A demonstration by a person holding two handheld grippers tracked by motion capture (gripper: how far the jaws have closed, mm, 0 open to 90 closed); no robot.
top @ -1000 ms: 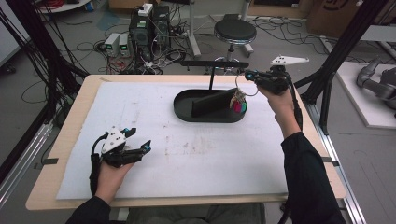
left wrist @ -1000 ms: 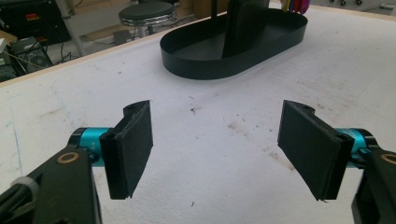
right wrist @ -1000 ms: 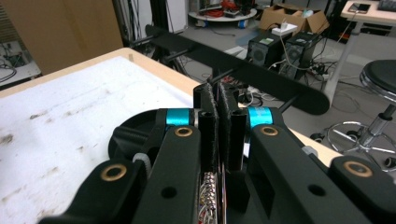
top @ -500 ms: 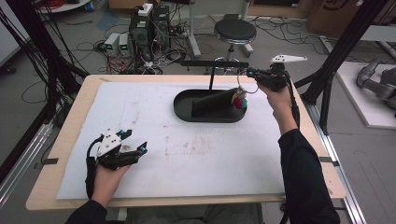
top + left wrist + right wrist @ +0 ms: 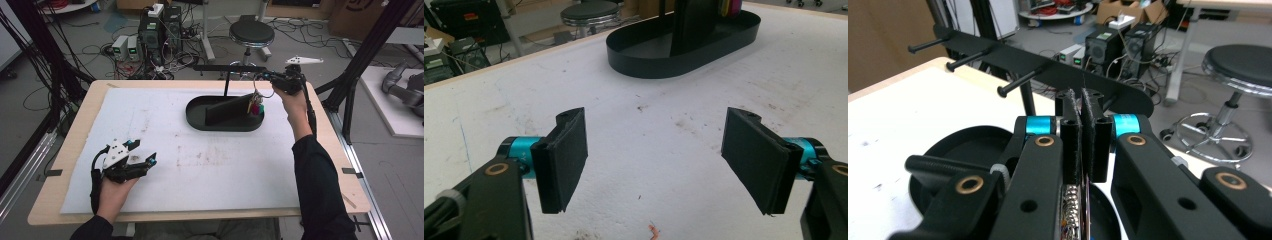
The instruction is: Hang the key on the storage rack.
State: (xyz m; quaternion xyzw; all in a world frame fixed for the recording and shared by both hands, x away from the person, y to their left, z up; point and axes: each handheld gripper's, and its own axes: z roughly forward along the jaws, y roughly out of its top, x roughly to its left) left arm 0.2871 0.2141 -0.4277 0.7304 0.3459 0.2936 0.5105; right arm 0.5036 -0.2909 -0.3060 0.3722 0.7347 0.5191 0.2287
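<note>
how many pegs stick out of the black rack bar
3 show in the right gripper view: far left peg, next peg, nearest peg. The right gripper may hide more.

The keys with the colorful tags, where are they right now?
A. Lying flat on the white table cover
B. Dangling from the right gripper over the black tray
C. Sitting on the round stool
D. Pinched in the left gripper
B: the keys dangle from the shut right gripper above one end of the black tray, while the left gripper sits open, with nothing in it, near the table's front edge.
</note>
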